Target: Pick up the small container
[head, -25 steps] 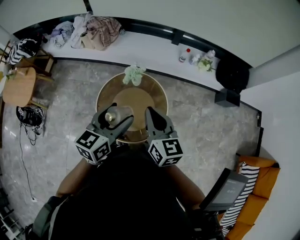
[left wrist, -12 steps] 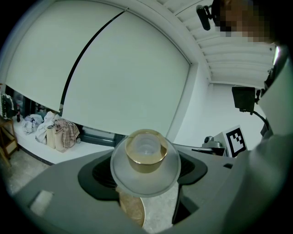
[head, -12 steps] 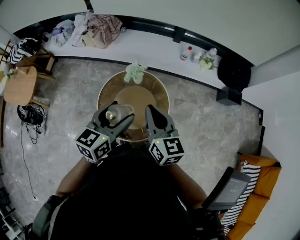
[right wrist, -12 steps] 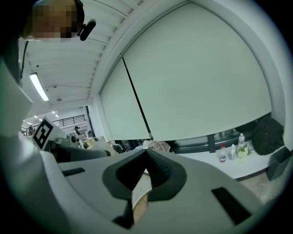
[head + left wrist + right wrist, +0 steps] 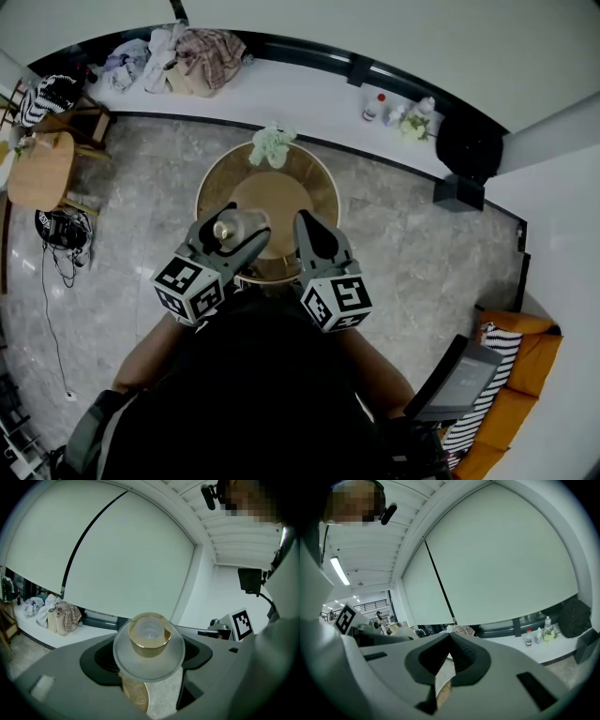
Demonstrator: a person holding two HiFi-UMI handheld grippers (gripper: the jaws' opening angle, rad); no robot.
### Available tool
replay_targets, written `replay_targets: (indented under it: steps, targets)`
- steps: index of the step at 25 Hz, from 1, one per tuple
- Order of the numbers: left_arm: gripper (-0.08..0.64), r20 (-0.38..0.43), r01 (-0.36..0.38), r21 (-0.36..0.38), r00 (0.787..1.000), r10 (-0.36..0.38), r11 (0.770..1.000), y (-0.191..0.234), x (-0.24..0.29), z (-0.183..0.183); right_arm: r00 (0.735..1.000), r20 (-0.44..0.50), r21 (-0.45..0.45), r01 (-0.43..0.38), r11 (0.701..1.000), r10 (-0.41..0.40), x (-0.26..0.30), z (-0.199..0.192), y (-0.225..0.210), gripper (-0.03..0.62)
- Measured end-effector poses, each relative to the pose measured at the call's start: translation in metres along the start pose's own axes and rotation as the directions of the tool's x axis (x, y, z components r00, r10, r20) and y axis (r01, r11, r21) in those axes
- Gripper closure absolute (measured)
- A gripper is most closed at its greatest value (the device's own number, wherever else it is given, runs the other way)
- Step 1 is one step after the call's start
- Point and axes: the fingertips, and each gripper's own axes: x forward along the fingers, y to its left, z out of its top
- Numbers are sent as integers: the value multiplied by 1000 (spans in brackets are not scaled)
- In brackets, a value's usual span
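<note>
The small container (image 5: 149, 645) is a frosted clear cup with a gold band at its mouth. My left gripper (image 5: 147, 660) is shut on it, and it is lifted and tipped so its open mouth faces the left gripper view's camera. From the head view the small container (image 5: 234, 226) hangs over the near left rim of the round wooden table (image 5: 281, 192), between the left gripper's (image 5: 232, 232) jaws. My right gripper (image 5: 309, 230) is beside it to the right, shut with nothing in it. In its own view the right gripper (image 5: 449, 654) shows its jaw tips touching.
A bunch of white flowers (image 5: 272, 142) stands at the table's far edge. Along the wall runs a white ledge (image 5: 281, 89) with piled clothes (image 5: 192, 56) and small bottles (image 5: 375, 106). A small wooden side table (image 5: 39, 171) is at the left, a black speaker (image 5: 466, 145) at the right.
None of note: both grippers and the held container stay almost where they were; the right gripper's marker cube has shifted slightly.
</note>
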Motion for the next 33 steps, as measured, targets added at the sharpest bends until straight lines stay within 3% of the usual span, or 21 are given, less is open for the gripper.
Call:
replay_targets:
  steps: [33]
  targets:
    - [229,-16,-3,-5,1000,3,1000,3,-6,-13,1000,-25,25,5,1000,-4,1,-15,5,586]
